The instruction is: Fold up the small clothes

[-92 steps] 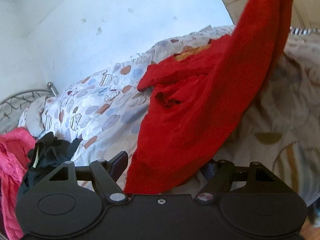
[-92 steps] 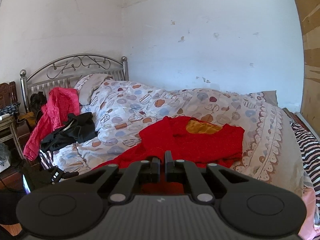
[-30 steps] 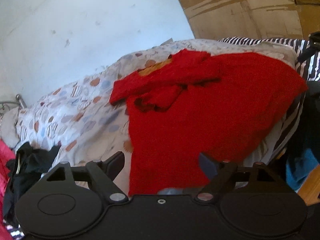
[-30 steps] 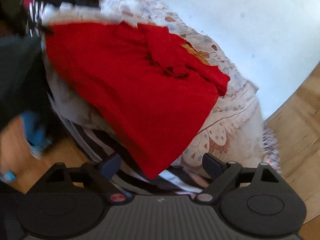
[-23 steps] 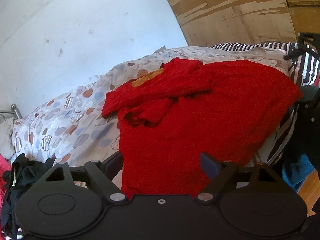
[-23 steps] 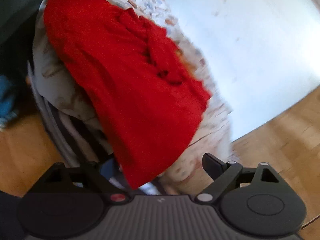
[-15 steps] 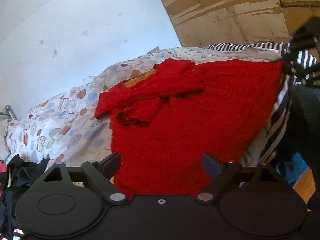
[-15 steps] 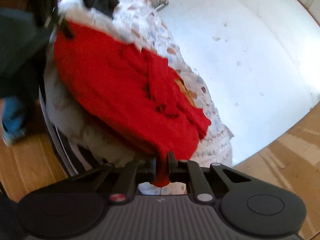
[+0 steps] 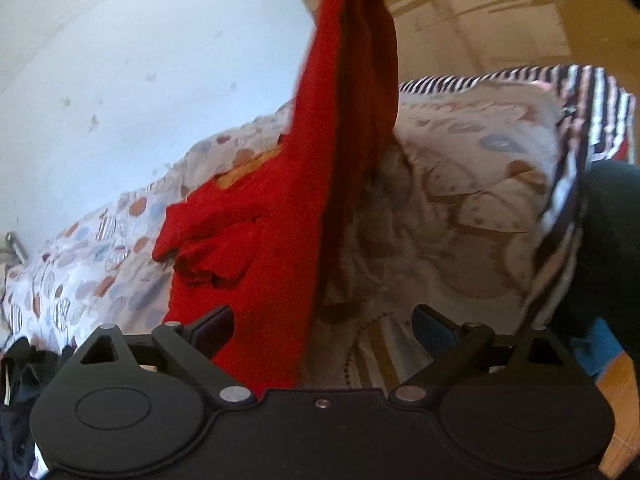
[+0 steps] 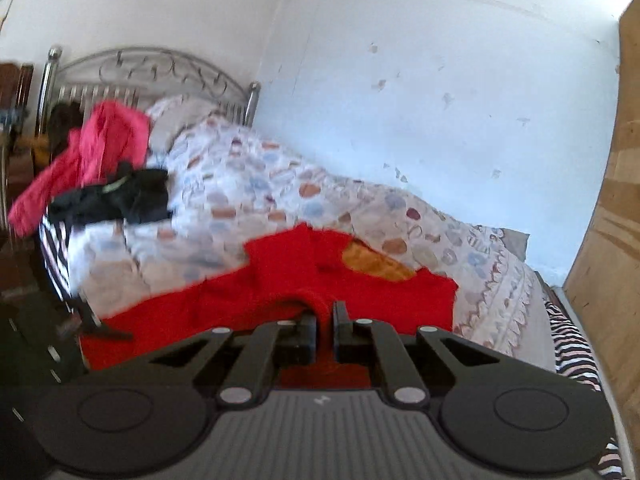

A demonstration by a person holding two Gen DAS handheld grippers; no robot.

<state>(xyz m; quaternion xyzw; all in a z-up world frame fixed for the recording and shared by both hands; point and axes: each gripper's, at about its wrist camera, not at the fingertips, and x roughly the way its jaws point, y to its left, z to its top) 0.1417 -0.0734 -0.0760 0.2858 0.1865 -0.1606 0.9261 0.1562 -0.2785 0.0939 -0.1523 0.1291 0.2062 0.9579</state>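
A red garment (image 10: pixel 360 288) with an orange neck lining lies on the patterned quilt (image 10: pixel 248 200). My right gripper (image 10: pixel 324 320) is shut on a fold of its near corner and holds it lifted. In the left wrist view the garment (image 9: pixel 280 216) hangs as a tall red sheet from the top of the frame down between the fingers. My left gripper (image 9: pixel 324 322) is open, with the garment's lower edge by its left finger (image 9: pixel 212 324).
A pink garment (image 10: pixel 100 148) and a black one (image 10: pixel 120 200) lie near the metal headboard (image 10: pixel 140 76). A striped sheet (image 9: pixel 600 120) edges the bed. A wooden panel (image 10: pixel 612 208) stands at the right. The person's dark-clothed body (image 9: pixel 612 240) is at the left wrist view's right.
My right gripper closed on the garment's corner and raised it, so the cloth that lay spread flat now hangs up. My left gripper stayed open.
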